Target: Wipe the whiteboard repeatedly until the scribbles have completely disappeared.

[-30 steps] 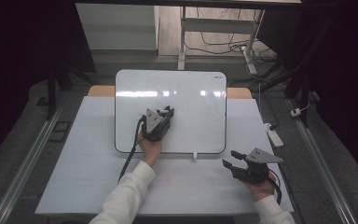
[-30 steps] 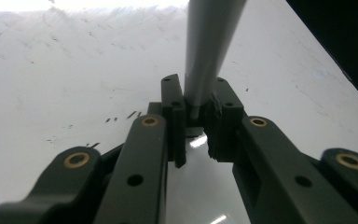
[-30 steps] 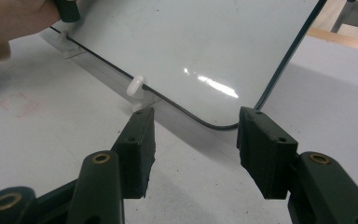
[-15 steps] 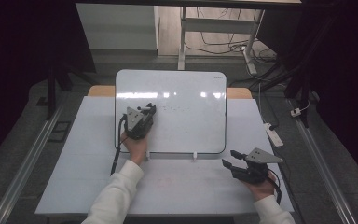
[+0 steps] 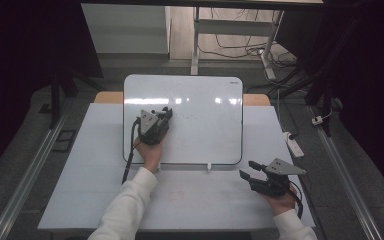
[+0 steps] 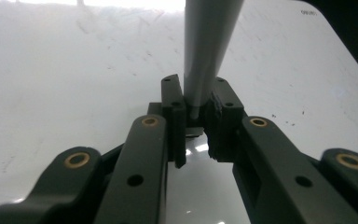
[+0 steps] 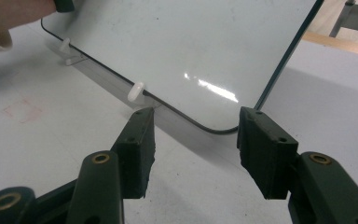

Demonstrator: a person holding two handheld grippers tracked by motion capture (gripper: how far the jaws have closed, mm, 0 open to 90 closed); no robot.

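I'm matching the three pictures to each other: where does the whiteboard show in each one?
High view: the whiteboard lies mid-table, under the left gripper.
Left gripper view: whiteboard behind the jaws, which clamp a grey marker.
Right gripper view: whiteboard across the top, its corner beyond the open right gripper.
Shared landmark: the board's dark rounded edge.

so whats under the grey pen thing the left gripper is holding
Under the grey cylindrical marker, clamped in the left gripper, lies the glossy white whiteboard, with faint smudges and specks. The marker's tip runs out of frame, so whether it touches the board is unclear.
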